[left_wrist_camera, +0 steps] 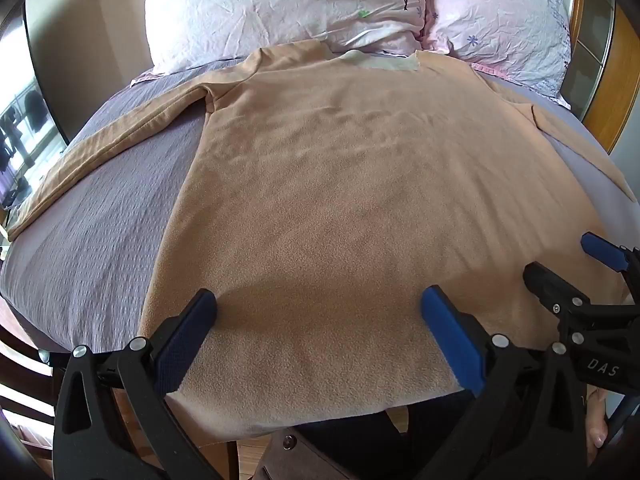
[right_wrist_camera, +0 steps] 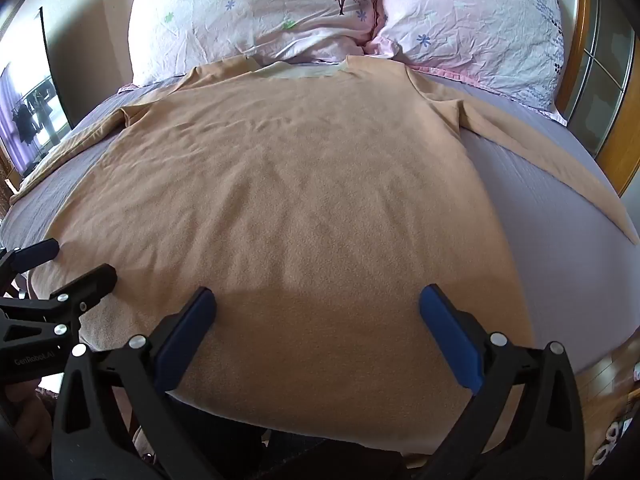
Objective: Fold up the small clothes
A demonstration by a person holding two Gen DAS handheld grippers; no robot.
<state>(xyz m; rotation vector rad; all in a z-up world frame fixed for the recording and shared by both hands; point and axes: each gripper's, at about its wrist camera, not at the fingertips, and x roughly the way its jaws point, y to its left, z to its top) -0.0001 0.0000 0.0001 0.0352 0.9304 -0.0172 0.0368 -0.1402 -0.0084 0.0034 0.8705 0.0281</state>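
A tan long-sleeved fleece top (left_wrist_camera: pixel 340 184) lies spread flat on the bed, collar toward the pillows, hem at the near edge; it also shows in the right wrist view (right_wrist_camera: pixel 288 184). Its left sleeve (left_wrist_camera: pixel 100 136) stretches out to the left, its right sleeve (right_wrist_camera: pixel 552 160) to the right. My left gripper (left_wrist_camera: pixel 320 312) is open and empty over the hem's left half. My right gripper (right_wrist_camera: pixel 318 312) is open and empty over the hem's right half. Each gripper shows at the edge of the other's view: the right gripper (left_wrist_camera: pixel 568 264), the left gripper (right_wrist_camera: pixel 76 260).
The bed has a grey-purple cover (left_wrist_camera: pixel 92 240). Two pink floral pillows (right_wrist_camera: pixel 256 12) (right_wrist_camera: pixel 472 16) lie at the head. A wooden headboard frame (right_wrist_camera: pixel 600 92) stands at the right. A window with hanging clothes (left_wrist_camera: pixel 20 136) is at the left.
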